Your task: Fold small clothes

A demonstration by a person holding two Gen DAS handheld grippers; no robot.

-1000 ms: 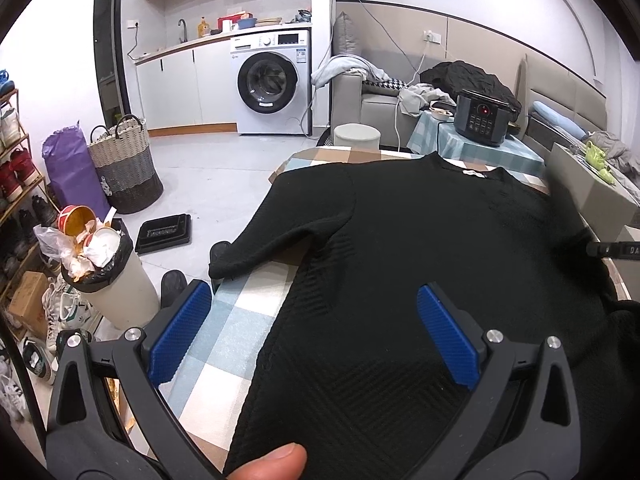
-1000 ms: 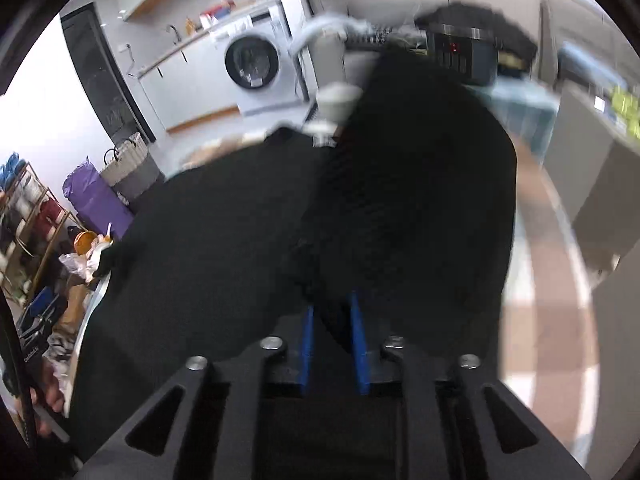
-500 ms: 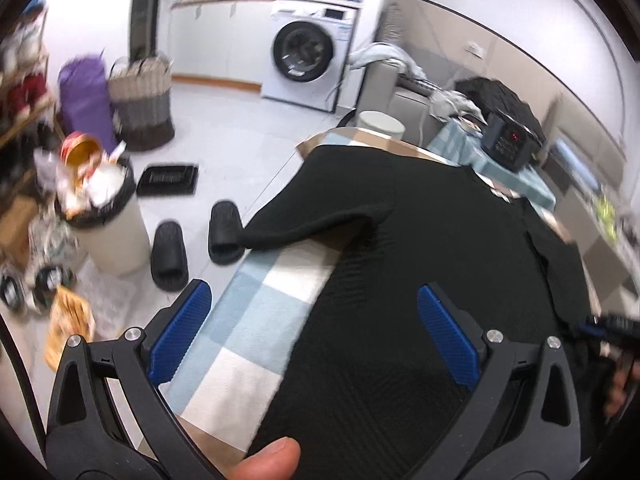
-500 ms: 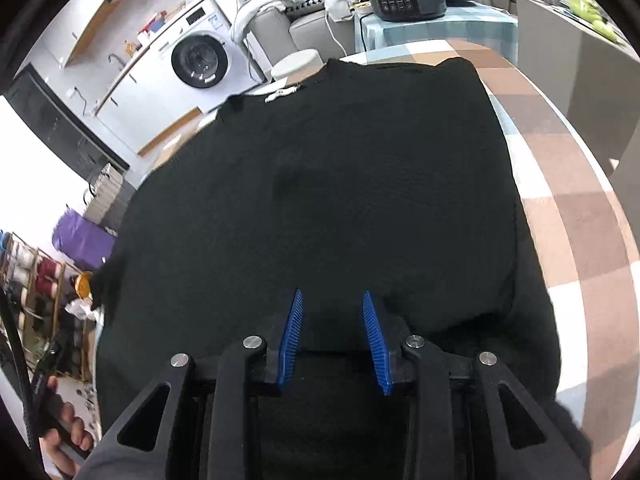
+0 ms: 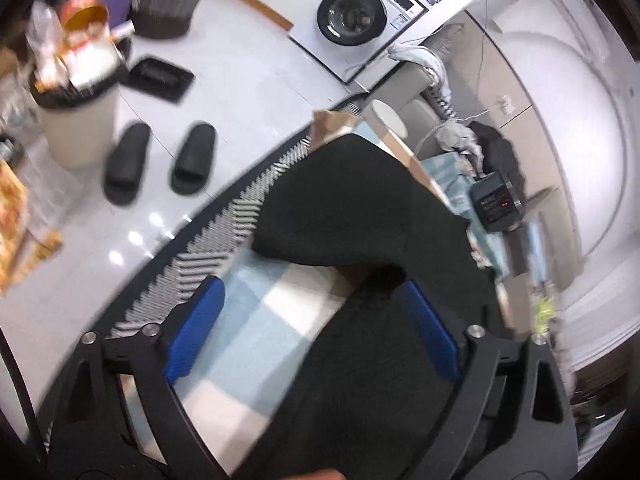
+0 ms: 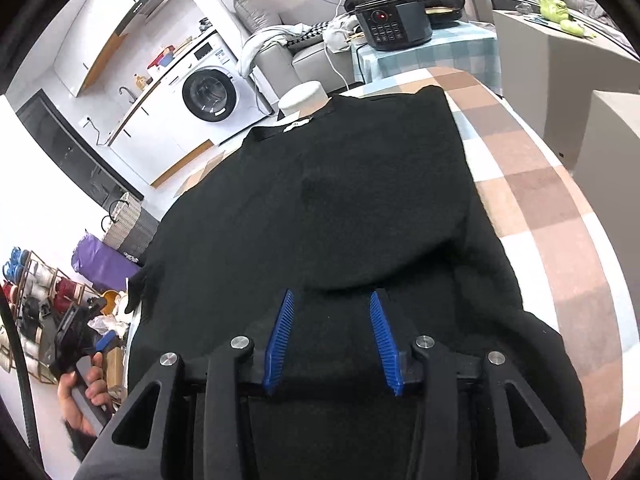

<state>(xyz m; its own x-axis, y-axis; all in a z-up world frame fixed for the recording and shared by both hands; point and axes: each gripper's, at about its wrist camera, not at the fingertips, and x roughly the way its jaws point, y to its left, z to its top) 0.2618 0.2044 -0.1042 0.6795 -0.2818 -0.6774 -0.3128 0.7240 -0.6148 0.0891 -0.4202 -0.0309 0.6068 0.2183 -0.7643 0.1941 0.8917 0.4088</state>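
On checked tablecloth (image 5: 256,316), left wrist view: black sweater (image 5: 360,208), sleeve spread sideways; left gripper (image 5: 312,320) spread wide, jaws just narrowing, nothing pinched. Right wrist view: sweater's collar, folded flap; right gripper (image 6: 332,332) parted, just opening, above fabric; person's hand (image 6: 86,392).

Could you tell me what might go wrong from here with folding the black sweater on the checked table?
1. The unfolded sleeve lies close to the table edge; a careless pull could drag it over.
2. The left gripper, open and just closing, straddles the sweater's side edge; it may catch only one layer, or the checked cloth.
3. The right gripper, just opening with nothing pinched, hangs over the folded-in sleeve; brushing it could undo that fold.
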